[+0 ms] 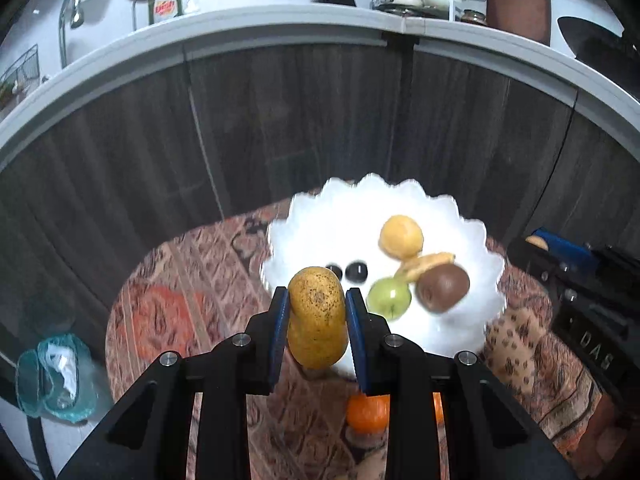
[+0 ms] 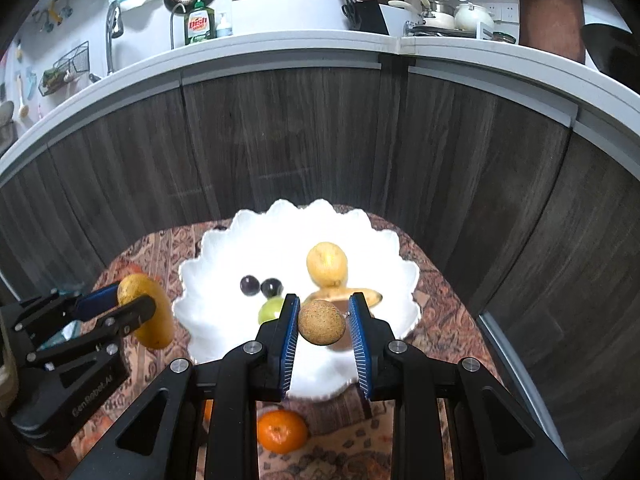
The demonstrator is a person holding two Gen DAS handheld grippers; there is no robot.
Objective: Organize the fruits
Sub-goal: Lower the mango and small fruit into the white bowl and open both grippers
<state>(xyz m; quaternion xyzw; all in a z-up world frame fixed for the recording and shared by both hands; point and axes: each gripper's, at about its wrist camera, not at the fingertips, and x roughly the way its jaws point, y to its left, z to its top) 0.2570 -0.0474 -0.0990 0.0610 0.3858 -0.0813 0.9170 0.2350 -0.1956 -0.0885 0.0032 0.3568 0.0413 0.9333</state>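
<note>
Left wrist view shows the left gripper (image 1: 318,300) with its blue ribbed jaws clamped on a speckled yellow pear (image 1: 317,318), long and bulbous, held upright above the near rim of a white scalloped bowl (image 1: 304,216). Inside the glossy bowl lie a smooth yellow round fruit (image 1: 401,237), a small green apple (image 1: 389,297), a fuzzy brown kiwi (image 1: 443,288), a yellowish banana piece (image 1: 426,264) partly under the kiwi, and two dark glossy grapes (image 1: 357,273) side by side. An orange mandarin (image 1: 367,414) with dimpled skin rests on the tabletop just in front of the bowl, seen between the black gripper arms. From the right wrist view, the right gripper (image 2: 323,314) has its jaws closed on a small, round, tan fruit (image 2: 322,322) with a rough matte skin, raised over the bowl's near side; the left gripper appears at the left, pear tilted beside the bowl's rim. A patterned cloth (image 1: 192,280) in reds and browns covers the tabletop. Behind runs a dark wood-grain cabinet front (image 1: 300,120) under a pale kitchen counter (image 1: 280,26) carrying a green dish-soap bottle (image 2: 199,24), a tap (image 2: 113,20) and cream-coloured pots (image 2: 472,16). Both grippers angle downward toward the bowl.
</note>
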